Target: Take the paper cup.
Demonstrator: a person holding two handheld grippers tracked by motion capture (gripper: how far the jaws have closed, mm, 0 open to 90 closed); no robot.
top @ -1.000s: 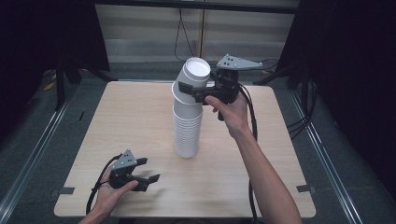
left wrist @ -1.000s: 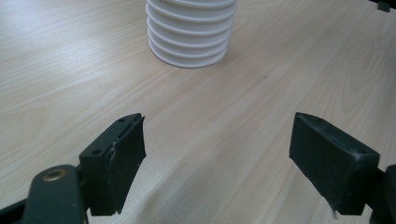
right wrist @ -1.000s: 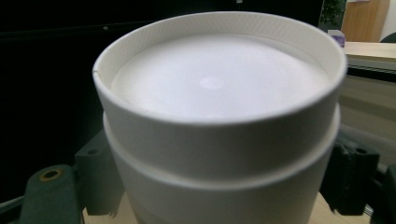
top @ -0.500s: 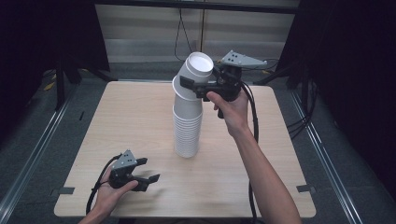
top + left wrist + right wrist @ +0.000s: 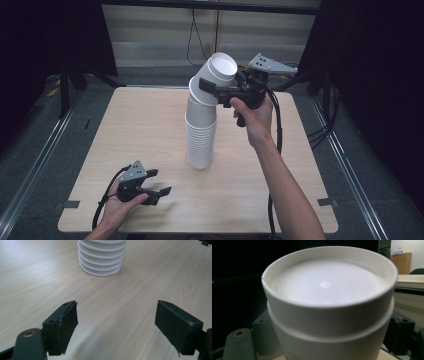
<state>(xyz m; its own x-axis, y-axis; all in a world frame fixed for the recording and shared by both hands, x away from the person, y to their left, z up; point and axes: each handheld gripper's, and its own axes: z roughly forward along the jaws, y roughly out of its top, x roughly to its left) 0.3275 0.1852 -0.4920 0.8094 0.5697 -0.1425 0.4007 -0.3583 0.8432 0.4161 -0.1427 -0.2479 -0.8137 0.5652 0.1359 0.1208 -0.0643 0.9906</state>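
Observation:
A tall stack of white paper cups point(image 5: 200, 140) stands upside down at the table's middle. Its top few cups point(image 5: 220, 67) lean to the right, bent away from the rest. My right gripper point(image 5: 207, 90) is shut on these top cups from the right, held level by the hand. In the right gripper view the round base of the top cup point(image 5: 327, 290) sits between the dark fingers point(image 5: 262, 327). My left gripper point(image 5: 160, 192) rests low near the table's front left, open with nothing in it. In its own view the left gripper point(image 5: 116, 322) faces the stack's bottom point(image 5: 101, 257).
The light wooden table point(image 5: 300, 165) has dark floor and metal rails around it. Cables trail from both grippers. The person's right forearm point(image 5: 285, 185) crosses the table's right half.
The right gripper has shifted slightly up and to the right, and the top cups lean further away from the stack. The left gripper has stayed where it was.

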